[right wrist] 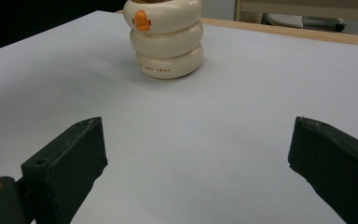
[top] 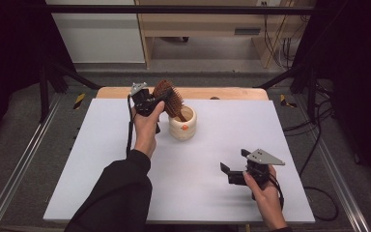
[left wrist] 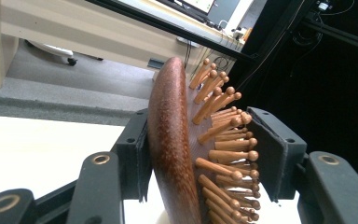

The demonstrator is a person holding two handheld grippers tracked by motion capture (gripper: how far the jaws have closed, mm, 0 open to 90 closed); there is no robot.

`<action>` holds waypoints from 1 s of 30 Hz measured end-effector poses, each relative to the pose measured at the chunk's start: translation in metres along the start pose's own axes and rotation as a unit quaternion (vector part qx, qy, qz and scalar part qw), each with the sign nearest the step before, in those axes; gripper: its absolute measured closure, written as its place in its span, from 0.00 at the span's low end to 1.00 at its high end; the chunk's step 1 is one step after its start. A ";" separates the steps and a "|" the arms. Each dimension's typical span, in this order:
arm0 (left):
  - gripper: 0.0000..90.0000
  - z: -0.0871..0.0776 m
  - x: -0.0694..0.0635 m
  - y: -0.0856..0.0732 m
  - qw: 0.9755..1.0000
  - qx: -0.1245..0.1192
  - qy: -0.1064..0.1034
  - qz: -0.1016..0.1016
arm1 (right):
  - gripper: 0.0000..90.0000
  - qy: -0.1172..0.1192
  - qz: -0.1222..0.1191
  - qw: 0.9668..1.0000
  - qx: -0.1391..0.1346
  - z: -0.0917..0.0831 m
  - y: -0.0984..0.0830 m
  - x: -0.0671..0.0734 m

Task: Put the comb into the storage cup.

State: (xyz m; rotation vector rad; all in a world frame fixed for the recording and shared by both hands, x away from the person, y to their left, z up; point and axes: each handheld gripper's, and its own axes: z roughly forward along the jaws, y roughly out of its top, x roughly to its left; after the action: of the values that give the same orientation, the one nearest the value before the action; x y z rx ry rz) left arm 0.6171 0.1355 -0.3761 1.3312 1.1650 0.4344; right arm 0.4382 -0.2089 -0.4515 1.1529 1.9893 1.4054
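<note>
A wooden hairbrush [top: 169, 99] with a dark red-brown back [left wrist: 170, 140] and peg bristles stands tilted, its handle down inside a cream ringed cup [top: 182, 124] with an orange mark [right wrist: 168, 42]. My left gripper [top: 158, 98] is shut on the brush head: in the left gripper view [left wrist: 205, 149] one pad lies against the back and the other meets the bristle tips. My right gripper [top: 234, 162] rests low at the near right of the table, open, with nothing between its jaws [right wrist: 196, 158]; it faces the cup from a distance.
A white sheet [top: 222, 130] covers the table, whose wooden far edge [top: 222, 93] shows behind it. Metal rails run along both sides. Cables lie on the floor at the right, and a wooden cabinet stands beyond the table.
</note>
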 end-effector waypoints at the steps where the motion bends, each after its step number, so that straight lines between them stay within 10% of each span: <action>1: 0.49 0.000 0.000 0.000 1.000 0.000 0.000 0.001 | 0.05 0.000 0.000 1.000 0.000 0.000 0.000 0.000; 30: 0.30 -0.003 -0.003 0.000 0.999 0.000 0.014 0.033 | 0.05 0.003 -0.003 1.000 0.005 0.002 -0.001 0.002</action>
State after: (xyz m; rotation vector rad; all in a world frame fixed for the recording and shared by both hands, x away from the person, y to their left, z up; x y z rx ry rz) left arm 0.6129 0.1348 -0.3741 1.3707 1.1469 0.5011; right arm 0.4381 -0.2062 -0.4531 1.1477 2.0043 1.4001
